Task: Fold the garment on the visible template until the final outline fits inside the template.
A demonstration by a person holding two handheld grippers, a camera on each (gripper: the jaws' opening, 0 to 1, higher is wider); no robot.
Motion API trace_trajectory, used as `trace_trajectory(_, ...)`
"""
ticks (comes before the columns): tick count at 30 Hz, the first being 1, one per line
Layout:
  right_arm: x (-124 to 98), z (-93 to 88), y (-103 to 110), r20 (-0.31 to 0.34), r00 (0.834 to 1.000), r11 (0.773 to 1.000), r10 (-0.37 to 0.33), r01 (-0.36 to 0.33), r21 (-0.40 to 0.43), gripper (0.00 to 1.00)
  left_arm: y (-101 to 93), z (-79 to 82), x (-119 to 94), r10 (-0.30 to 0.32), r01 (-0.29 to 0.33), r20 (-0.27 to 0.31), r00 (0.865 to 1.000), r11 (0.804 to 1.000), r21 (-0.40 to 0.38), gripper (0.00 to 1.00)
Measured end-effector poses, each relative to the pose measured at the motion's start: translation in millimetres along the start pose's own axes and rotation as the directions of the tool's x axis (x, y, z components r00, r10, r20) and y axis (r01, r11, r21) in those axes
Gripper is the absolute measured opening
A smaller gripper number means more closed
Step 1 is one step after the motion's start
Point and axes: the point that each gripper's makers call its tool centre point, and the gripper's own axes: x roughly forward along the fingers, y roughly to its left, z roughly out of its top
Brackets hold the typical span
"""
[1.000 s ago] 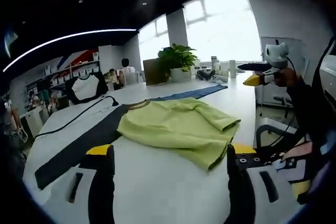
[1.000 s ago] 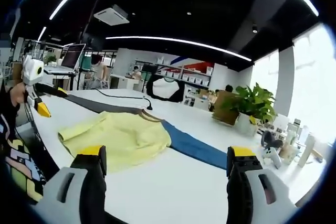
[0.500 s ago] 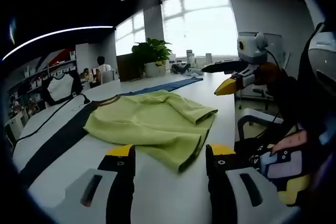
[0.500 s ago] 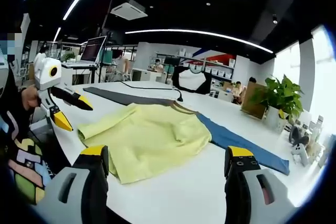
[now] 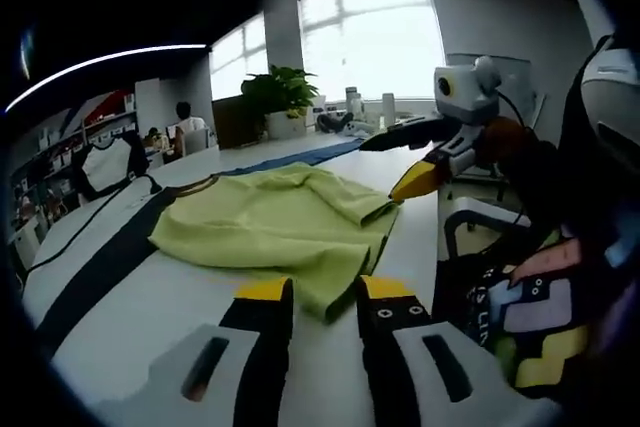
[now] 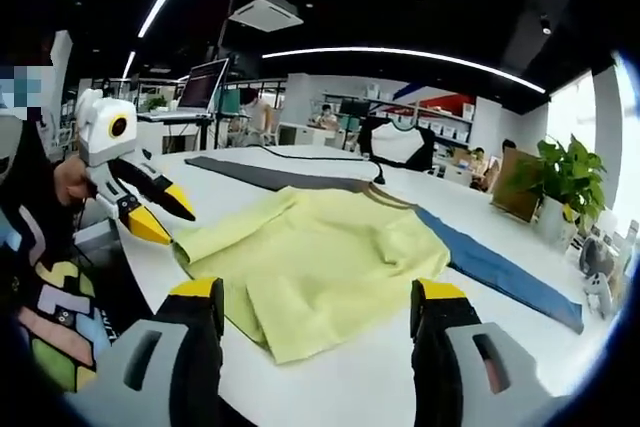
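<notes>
Two grippers closing in | left gripper [image 5: 325, 299] jaws narrowed from wide, at garment [image 5: 265, 227] near hem | right gripper [image 6: 317, 294] jaws wide, nearer | bench [image 5: 130, 317] | grasp imminent, fold unfinished

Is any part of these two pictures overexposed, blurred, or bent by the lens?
Left gripper view: the windows are blown out white, and the table edge curves with the fisheye. Right gripper view: the ceiling light strip bows, and the yellow garment looks sharp.

the yellow garment [image 6: 320, 262] hides the template's [image 6: 500, 269] middle; background shelves [image 6: 385, 117] too blurred to read.
</notes>
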Motion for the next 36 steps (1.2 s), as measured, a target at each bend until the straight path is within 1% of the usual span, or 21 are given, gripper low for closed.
trace_trajectory(1,0,-1.1,1,-0.001,1.000,1.000,0.005,-0.005,0.002,0.66,0.0,-1.6,1,-0.003,0.003,-0.004,1.000,1.000,-0.001,0.25)
trace_trajectory(3,1,-3.2,3,-0.008,1.000,1.000,0.018,-0.018,0.013,0.62,1.1,-3.8,2,-0.002,0.001,-0.007,1.000,1.000,-0.002,0.25)
trace_trajectory(6,4,-6.1,10,-0.025,0.999,0.999,0.042,-0.042,-0.015,0.53,2.1,-4.8,3,0.001,-0.001,-0.009,1.000,1.000,0.000,0.23)
trace_trajectory(8,6,-8.6,14,-0.033,0.998,0.999,0.053,-0.053,0.006,0.49,2.0,-3.8,3,-0.002,0.002,-0.003,1.000,1.000,0.004,0.20)
trace_trajectory(9,7,-10.2,17,-0.036,0.997,0.997,0.072,-0.072,0.012,0.46,1.9,-3.2,4,-0.003,0.003,0.000,1.000,1.000,0.005,0.20)
trace_trajectory(10,7,-10.9,18,-0.037,0.996,0.997,0.076,-0.075,0.012,0.43,1.6,-3.1,4,-0.005,0.005,-0.001,1.000,1.000,0.002,0.19)
trace_trajectory(11,8,-13.3,19,-0.045,0.996,0.997,0.080,-0.080,0.016,0.41,0.5,-3.9,5,-0.011,0.011,-0.007,1.000,1.000,-0.020,0.18)
trace_trajectory(12,9,-14.9,19,-0.048,0.995,0.996,0.082,-0.082,0.020,0.42,-0.5,-5.2,6,-0.015,0.015,-0.016,1.000,0.999,-0.040,0.17)
trace_trajectory(13,11,-17.6,21,-0.055,0.994,0.995,0.093,-0.091,0.028,0.42,-1.0,-6.6,7,-0.019,0.018,-0.022,1.000,0.999,-0.039,0.16)
trace_trajectory(15,12,-23.0,22,-0.079,0.992,0.995,0.099,-0.096,0.039,0.39,-1.5,-7.0,8,-0.014,0.013,-0.020,1.000,1.000,-0.024,0.09)
trace_trajectory(16,13,-25.1,20,-0.081,0.992,0.995,0.095,-0.091,0.048,0.36,-1.9,-6.4,8,-0.017,0.016,-0.018,1.000,1.000,-0.024,0.06)
trace_trajectory(17,14,-28.3,19,-0.093,0.991,0.994,0.098,-0.093,0.060,0.31,-6.1,-6.0,8,-0.040,0.040,-0.016,0.999,0.999,-0.030,0.02)
trace_trajectory(18,13,-30.8,20,-0.103,0.990,0.993,0.102,-0.094,0.074,0.22,-7.1,-5.7,9,-0.046,0.045,-0.013,0.999,0.998,-0.039,0.02)
trace_trajectory(20,13,-31.2,21,-0.095,0.988,0.989,0.118,-0.109,0.098,0.18,-4.8,-5.6,9,-0.037,0.036,-0.007,0.999,0.999,-0.033,0.02)
trace_trajectory(21,13,-32.2,22,-0.101,0.988,0.989,0.120,-0.111,0.098,0.15,-4.3,-6.6,9,-0.037,0.036,-0.008,0.999,0.999,-0.041,0.02)
trace_trajectory(22,12,-32.1,22,-0.102,0.988,0.990,0.117,-0.108,0.095,0.13,-4.7,-6.6,8,-0.040,0.039,-0.006,0.999,0.998,-0.051,0.02)
trace_trajectory(24,9,-29.0,21,-0.095,0.989,0.990,0.112,-0.104,0.094,0.10,-4.0,-4.7,6,-0.032,0.032,0.002,0.999,0.999,-0.043,0.02)
trace_trajectory(27,6,-22.7,16,-0.064,0.992,0.983,0.109,-0.098,0.154,0.04,-2.9,-2.3,3,-0.027,0.027,0.001,1.000,0.999,-0.031,0.02)
trace_trajectory(30,2,-21.7,11,-0.070,0.993,0.985,0.099,-0.088,0.149,0.03,-0.2,0.6,-1,-0.015,0.015,0.001,1.000,1.000,-0.026,0.02)
trace_trajectory(33,-2,-19.7,7,-0.066,0.993,0.986,0.093,-0.083,0.147,0.03,2.4,1.3,-6,-0.010,0.010,-0.004,1.000,0.999,-0.038,0.01)
trace_trajectory(36,-6,-19.2,2,-0.064,0.995,0.986,0.083,-0.072,0.151,0.03,5.9,-0.3,-13,0.000,-0.001,-0.020,1.000,0.999,-0.046,0.01)
